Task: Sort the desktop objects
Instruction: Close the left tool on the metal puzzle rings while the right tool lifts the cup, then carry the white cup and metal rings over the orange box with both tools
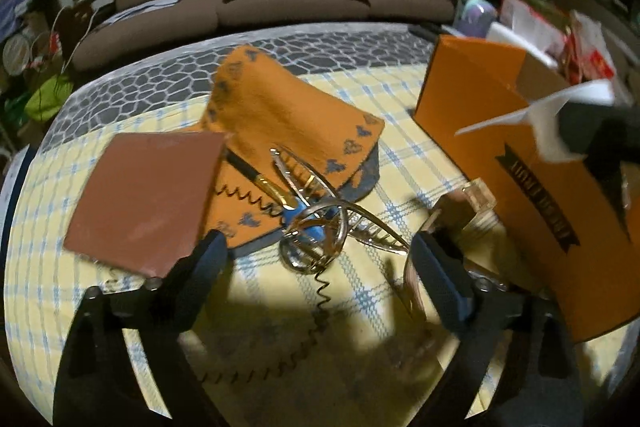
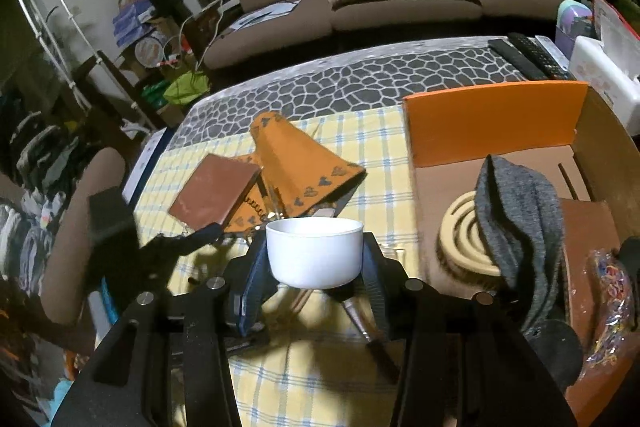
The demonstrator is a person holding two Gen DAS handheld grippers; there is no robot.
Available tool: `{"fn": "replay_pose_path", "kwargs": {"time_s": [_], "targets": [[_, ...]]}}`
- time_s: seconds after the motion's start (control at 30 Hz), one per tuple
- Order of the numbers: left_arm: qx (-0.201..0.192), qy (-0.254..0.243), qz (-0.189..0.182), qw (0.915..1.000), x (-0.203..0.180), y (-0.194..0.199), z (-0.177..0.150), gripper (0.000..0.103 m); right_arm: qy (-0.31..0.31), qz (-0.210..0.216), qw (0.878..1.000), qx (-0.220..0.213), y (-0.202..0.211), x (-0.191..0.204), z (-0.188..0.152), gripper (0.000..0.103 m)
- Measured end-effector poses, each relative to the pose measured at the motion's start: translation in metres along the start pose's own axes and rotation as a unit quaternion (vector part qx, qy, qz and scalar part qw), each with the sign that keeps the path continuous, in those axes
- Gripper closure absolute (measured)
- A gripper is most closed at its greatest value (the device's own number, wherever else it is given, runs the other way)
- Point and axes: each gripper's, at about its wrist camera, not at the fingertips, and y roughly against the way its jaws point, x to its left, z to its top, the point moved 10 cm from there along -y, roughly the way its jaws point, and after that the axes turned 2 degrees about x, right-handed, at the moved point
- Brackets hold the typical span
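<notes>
Gripping a white cup (image 2: 315, 253) between its jaws, the right gripper (image 2: 316, 267) hovers above the table (image 2: 320, 379); the left gripper (image 1: 316, 259), jaws spread, frames blurred metal hair clips (image 1: 316, 227).

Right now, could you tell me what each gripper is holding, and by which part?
The right gripper clamps the white cup by its opposite side walls. The left gripper is open and holds nothing.
</notes>
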Motion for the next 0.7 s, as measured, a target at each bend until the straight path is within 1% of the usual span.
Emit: {"fn": "replay_pose_path", "kwargs": {"time_s": [0.07,0.1,0.17,0.2,0.23,0.33,0.37,0.43,0.5,0.53,0.63,0.7], "targets": [[0.008,-0.006,0.002,0.9999,-0.003,-0.008,0.000,0.038,-0.004,-0.004,1.000,-0.002,0.004,-0.007,0.001,0.057],[0.012,-0.004,0.001,0.9999,-0.004,-0.011,-0.001,0.042,-0.006,-0.005,1.000,-0.003,0.005,-0.009,0.001,0.057],[0.013,0.006,-0.006,0.9999,-0.005,-0.016,-0.001,0.062,-0.010,-0.007,1.000,-0.006,0.009,-0.015,0.001,0.057],[0.011,0.013,-0.002,0.9999,-0.003,-0.017,-0.001,0.069,-0.011,-0.008,1.000,-0.007,0.010,-0.016,0.001,0.057],[0.012,0.023,-0.002,0.9997,0.000,-0.018,-0.001,0.070,-0.012,-0.010,1.000,-0.009,0.012,-0.019,0.002,0.057],[0.010,0.061,-0.023,0.9979,0.007,-0.014,-0.002,0.071,-0.017,-0.013,1.000,-0.015,0.019,-0.026,0.005,0.057],[0.007,0.069,-0.024,0.9973,0.009,-0.012,-0.001,0.074,-0.019,-0.014,1.000,-0.018,0.021,-0.029,0.006,0.057],[-0.001,0.081,-0.028,0.9963,0.012,-0.005,0.001,0.074,-0.023,-0.016,0.999,-0.022,0.026,-0.036,0.009,0.057],[-0.010,0.085,-0.035,0.9957,0.011,0.005,0.005,0.074,-0.036,-0.016,0.999,-0.032,0.034,-0.049,0.013,0.057],[-0.016,0.083,-0.037,0.9957,0.008,0.011,0.007,0.074,-0.051,-0.009,0.998,-0.039,0.040,-0.059,0.016,0.057],[-0.029,0.082,-0.046,0.9951,-0.001,0.026,0.014,0.074,-0.079,-0.010,0.995,-0.053,0.053,-0.084,0.022,0.057],[-0.038,0.083,-0.062,0.9939,-0.013,0.037,0.021,0.075,-0.096,-0.023,0.993,-0.062,0.062,-0.103,0.024,0.057]]}}
